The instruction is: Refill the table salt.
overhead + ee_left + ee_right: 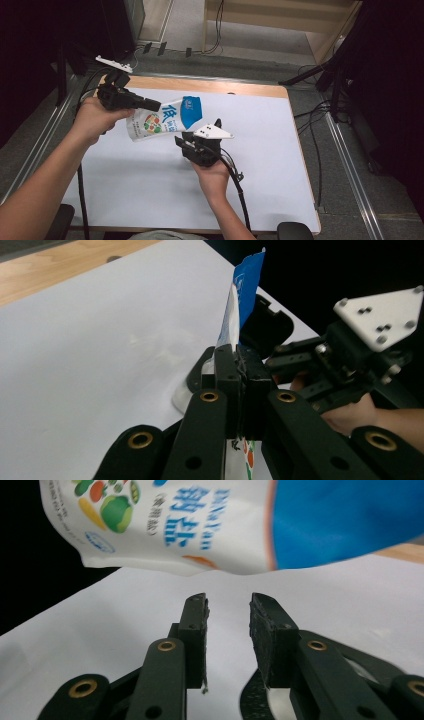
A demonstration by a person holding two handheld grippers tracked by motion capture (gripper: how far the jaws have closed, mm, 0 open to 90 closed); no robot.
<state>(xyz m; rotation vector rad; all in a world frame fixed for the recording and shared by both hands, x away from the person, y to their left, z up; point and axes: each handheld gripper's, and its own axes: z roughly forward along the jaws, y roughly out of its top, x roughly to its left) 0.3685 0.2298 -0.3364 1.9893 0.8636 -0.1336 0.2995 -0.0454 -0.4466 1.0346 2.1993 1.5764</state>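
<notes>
At the left of the high view, the person's left hand (95, 117) holds the left gripper (152, 105) above the white sheet (150, 190) that covers the wooden table (225, 86). Its jaws point toward the middle of the table and are clamped tight on a white and blue bag (167, 119), which hangs clear of the sheet. In the left gripper view the two black jaws press together on the thin edge of the bag (239, 310), and the bag stands up edge-on above them, white on one face and blue toward the top.

The bag bears blue printed characters and a round picture of vegetables near its white end; its blue end points toward the far side of the table.

Just to the right and a little nearer the person, the right hand (215, 175) carries the right gripper (181, 141), with a grey three-cornered plate (212, 132) on top and a cable (240, 195) trailing back toward the person. In the right gripper view its jaws stand apart with a clear gap and nothing between them. The bag (210, 525) hangs just above and beyond the jaw tips, not touching them, with the white sheet (100, 625) below.
</notes>
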